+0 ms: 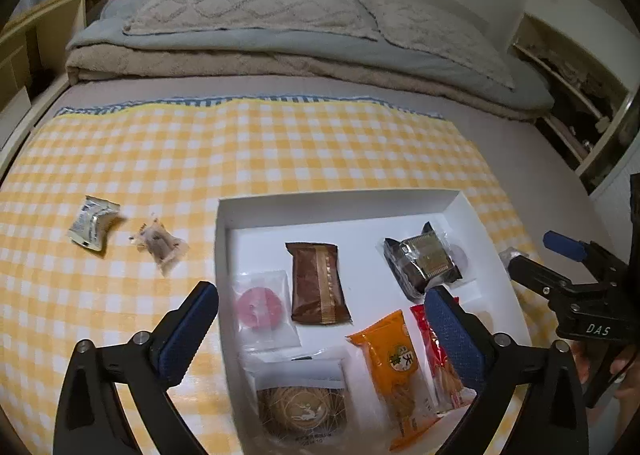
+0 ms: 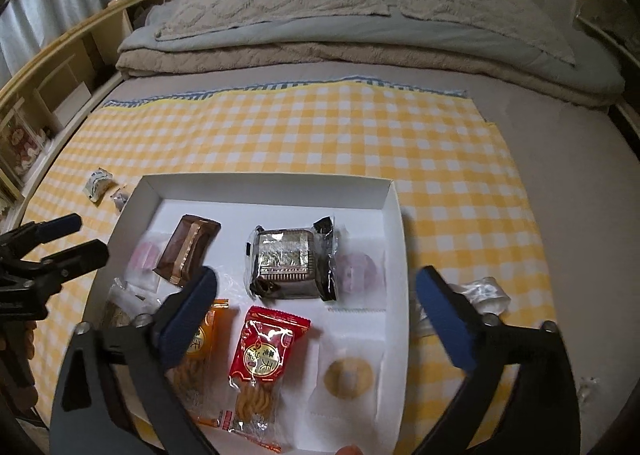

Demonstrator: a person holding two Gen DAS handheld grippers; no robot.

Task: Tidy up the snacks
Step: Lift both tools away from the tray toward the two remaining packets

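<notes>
A white box (image 1: 340, 205) (image 2: 396, 223) lies on a yellow checked cloth and holds several wrapped snacks: a brown packet (image 1: 318, 283) (image 2: 188, 249), a dark square packet (image 1: 424, 261) (image 2: 288, 263), an orange packet (image 1: 396, 367), a red packet (image 2: 264, 351), a pink round sweet (image 1: 260, 305) and a round biscuit (image 2: 348, 377). Two small snacks lie on the cloth left of the box: a silver packet (image 1: 94, 223) (image 2: 97, 183) and a clear-wrapped brown one (image 1: 160, 247). A clear packet (image 2: 480, 293) lies right of the box. My left gripper (image 1: 324, 319) is open and empty over the box. My right gripper (image 2: 316, 303) is open and empty over the box.
Folded blankets and pillows (image 1: 248, 15) lie at the head of the bed behind the cloth. A wooden shelf (image 2: 52, 67) runs along the left side. The right gripper also shows at the right edge of the left wrist view (image 1: 532, 253).
</notes>
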